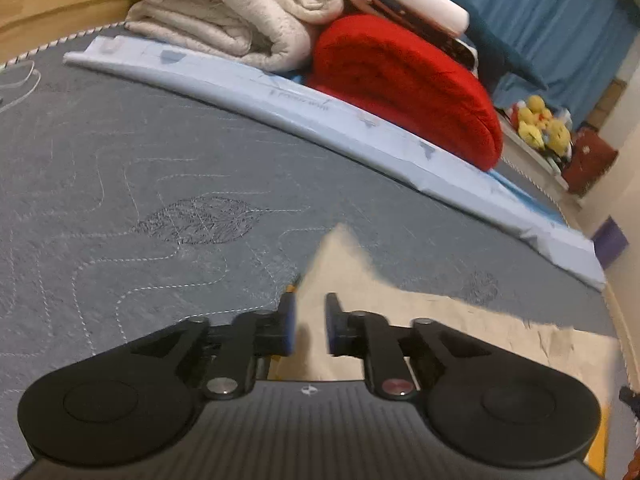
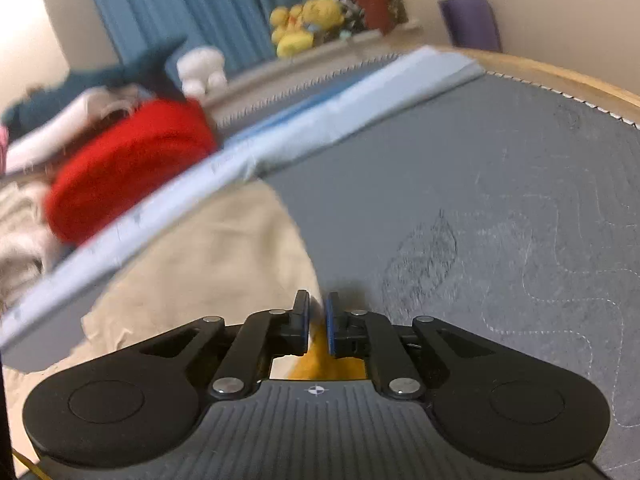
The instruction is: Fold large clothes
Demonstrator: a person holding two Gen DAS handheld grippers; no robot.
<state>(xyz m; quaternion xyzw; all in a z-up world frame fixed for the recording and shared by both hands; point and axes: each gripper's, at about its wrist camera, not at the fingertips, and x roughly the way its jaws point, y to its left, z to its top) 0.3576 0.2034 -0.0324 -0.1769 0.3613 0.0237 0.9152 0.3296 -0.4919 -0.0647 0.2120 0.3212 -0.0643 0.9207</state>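
A large cream-coloured garment [image 1: 460,332] lies spread on the grey quilted bed [image 1: 140,184]. My left gripper [image 1: 311,322] sits over one pointed corner of it, jaws a narrow gap apart with cloth between them. In the right wrist view the garment [image 2: 208,256] spreads to the left. My right gripper [image 2: 317,322] is nearly closed on its edge; an orange-yellow part of the fabric [image 2: 320,364] shows between the fingers.
A folded light blue sheet [image 1: 320,120] runs across the bed behind the garment. Behind it lie a red rolled blanket [image 1: 404,84], a cream folded blanket [image 1: 224,12], yellow plush toys [image 2: 304,24] and blue curtains [image 2: 192,0]. The wooden bed frame [image 2: 560,76] edges the mattress.
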